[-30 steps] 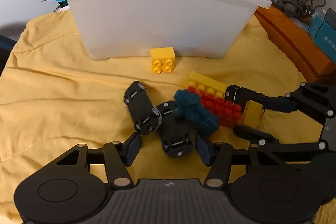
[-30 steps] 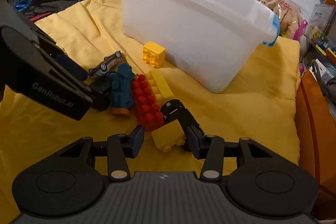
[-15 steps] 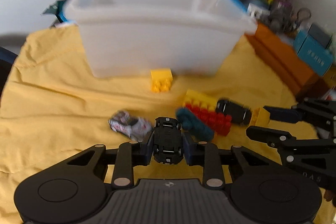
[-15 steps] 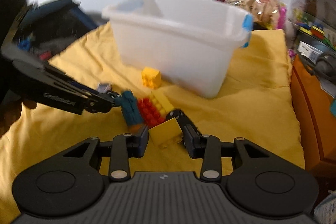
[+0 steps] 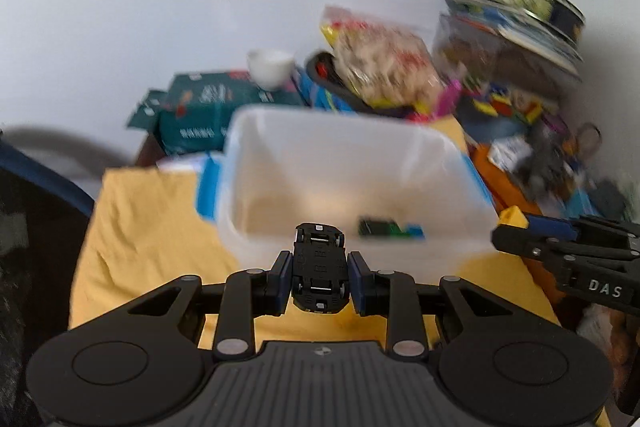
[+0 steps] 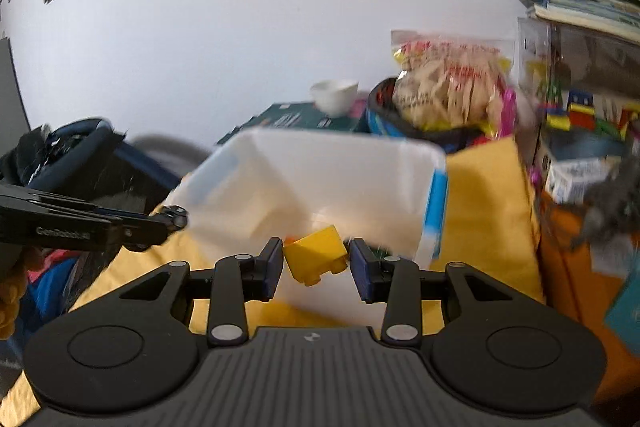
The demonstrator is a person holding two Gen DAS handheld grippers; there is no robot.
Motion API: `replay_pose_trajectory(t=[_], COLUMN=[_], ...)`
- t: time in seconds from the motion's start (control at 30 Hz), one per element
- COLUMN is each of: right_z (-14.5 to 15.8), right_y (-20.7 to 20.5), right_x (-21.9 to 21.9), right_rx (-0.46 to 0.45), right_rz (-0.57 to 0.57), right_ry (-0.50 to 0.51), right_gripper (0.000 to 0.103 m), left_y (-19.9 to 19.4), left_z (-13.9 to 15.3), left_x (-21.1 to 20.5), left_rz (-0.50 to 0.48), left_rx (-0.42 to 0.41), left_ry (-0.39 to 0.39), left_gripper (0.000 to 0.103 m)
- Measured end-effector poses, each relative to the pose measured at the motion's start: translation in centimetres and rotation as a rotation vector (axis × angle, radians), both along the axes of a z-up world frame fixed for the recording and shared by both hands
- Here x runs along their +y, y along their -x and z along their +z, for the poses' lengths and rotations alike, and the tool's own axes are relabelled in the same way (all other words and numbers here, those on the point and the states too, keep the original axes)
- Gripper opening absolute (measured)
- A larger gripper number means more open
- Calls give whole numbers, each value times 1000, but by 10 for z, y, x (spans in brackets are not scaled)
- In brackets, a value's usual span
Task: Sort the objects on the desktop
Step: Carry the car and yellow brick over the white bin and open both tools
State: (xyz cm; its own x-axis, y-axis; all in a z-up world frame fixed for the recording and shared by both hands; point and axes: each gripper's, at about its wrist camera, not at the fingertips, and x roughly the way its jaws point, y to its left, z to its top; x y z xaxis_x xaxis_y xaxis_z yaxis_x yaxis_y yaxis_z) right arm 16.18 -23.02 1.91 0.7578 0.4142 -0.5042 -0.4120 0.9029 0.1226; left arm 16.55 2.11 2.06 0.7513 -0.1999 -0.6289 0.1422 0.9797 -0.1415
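Both loads hang unreleased near the translucent white plastic bin (image 5: 352, 163): left claw (image 5: 319, 281) grips a black toy car (image 5: 319, 273), right claw (image 6: 316, 267) a yellow building block (image 6: 316, 255).

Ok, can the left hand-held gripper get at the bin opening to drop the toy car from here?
Probably yes. The left hand-held gripper holds the black toy car at the near rim of the white plastic bin, whose open top looks unobstructed. The right hand-held gripper sits off to the side.
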Motion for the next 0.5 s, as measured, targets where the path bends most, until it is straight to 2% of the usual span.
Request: replay_pose_trajectory(t=[0.13,0.4,0.43,0.47,0.5], right_z=[13,6,4,2,-2], right_y=[-31,-69,-74,-80,-87], right_x=[0,12,14,16,18], right_rx=[15,73,80,95,118], right_rz=[-5,6,8,10,11], right_ry=[7,62,72,84,95], right_gripper=[40,41,42,43,46], left_y=[-30,-76,-80,-86,-92], left_z=[13,22,21,19,17], left_x=[6,-3,-5,-7,-8], left_rz=[22,33,36,36,44], left_rx=[-8,-1,6,18,34], left_ry=[-10,-50,-58,-64,-74], left_gripper=[33,33,37,49,54])
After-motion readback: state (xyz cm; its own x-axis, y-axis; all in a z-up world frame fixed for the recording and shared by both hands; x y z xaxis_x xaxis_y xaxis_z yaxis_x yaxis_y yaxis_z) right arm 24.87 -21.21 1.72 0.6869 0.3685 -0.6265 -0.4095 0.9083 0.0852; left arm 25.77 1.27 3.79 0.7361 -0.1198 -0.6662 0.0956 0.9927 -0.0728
